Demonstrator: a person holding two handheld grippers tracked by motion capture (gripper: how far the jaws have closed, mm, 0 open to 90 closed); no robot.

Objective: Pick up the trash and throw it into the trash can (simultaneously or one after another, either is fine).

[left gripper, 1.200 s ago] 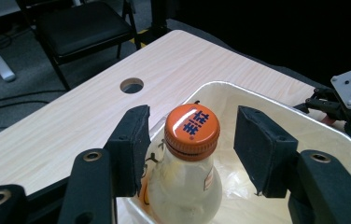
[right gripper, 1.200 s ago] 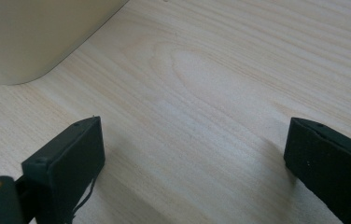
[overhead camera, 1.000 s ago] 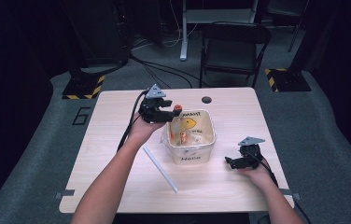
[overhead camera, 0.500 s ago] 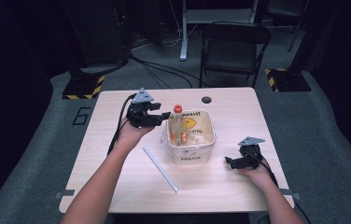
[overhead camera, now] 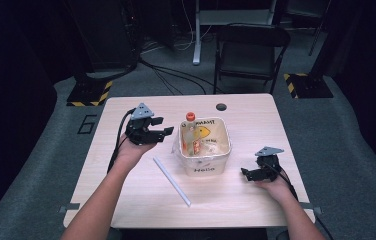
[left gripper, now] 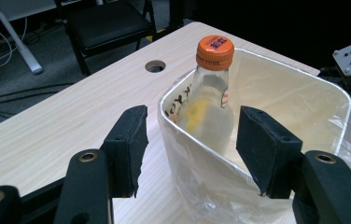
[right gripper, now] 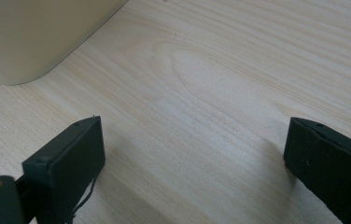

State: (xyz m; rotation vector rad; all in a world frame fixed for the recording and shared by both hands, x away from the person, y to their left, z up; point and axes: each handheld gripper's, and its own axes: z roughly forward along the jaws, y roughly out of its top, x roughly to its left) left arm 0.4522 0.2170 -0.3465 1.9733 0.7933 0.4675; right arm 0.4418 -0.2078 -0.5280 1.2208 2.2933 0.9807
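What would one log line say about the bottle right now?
left gripper: open, beside bin | bottle: upright in bin | right gripper: open, low over table

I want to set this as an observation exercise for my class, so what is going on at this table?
A person sits at a wooden table with a gripper in each hand. The left gripper, jaws open, hovers beside a plastic-lined bin in which an orange-capped bottle stands upright, not gripped. The right gripper rests open on the table right of the bin. A white straw lies in front.

Left gripper jaws apart, orange-capped bottle upright inside plastic-lined white bin, wooden table
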